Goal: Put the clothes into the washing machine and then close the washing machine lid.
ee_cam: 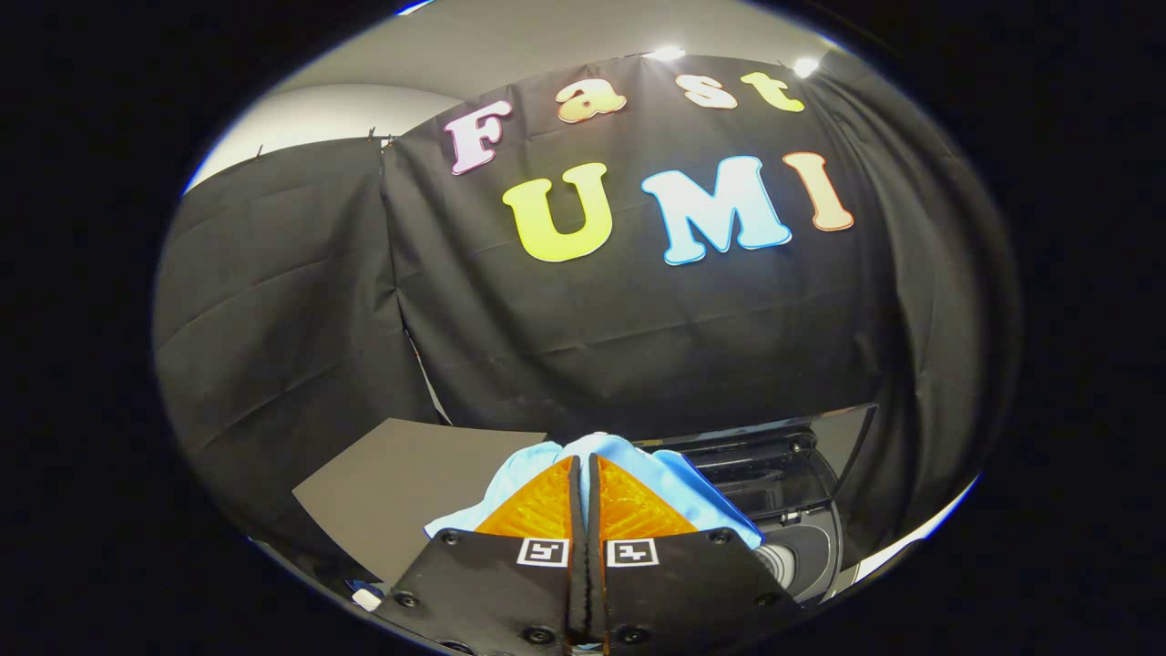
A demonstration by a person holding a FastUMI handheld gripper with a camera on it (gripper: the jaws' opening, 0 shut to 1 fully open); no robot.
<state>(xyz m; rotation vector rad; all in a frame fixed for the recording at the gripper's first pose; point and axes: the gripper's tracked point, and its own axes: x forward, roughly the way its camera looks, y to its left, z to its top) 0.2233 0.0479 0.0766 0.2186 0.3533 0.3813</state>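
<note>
Gripper view here, looking forward along the two orange fingers [537,510]. Going left to right: over on the left there's a flat dark grey table [401,483] surface, running back toward the black cloth wall [291,301] of the booth. Down at the near left edge, close beside the gripper's black plate, there's a small white thing [367,599] with a bit of blue next to it, too tiny to say what it is.

In the middle is the gripper [583,474] itself. Its jaws are pressed nearly together, with just a thin sliver between them, and they're clamped on a light blue piece of clothes [528,465]. The fabric bunches up over the fingertips and spills out on both sides, hanging lower on the left and trailing off along the right finger too. It's lifted up, held off the table.

To the right, just beyond and below the right finger, sits the washing machine [802,547]. Its dark lid [811,437] is standing open, tilted up toward the far wall, and you can see part of the dark opening under it, plus a round grey part near the bottom right. The clothes are beside the machine's opening, not inside it.
</note>
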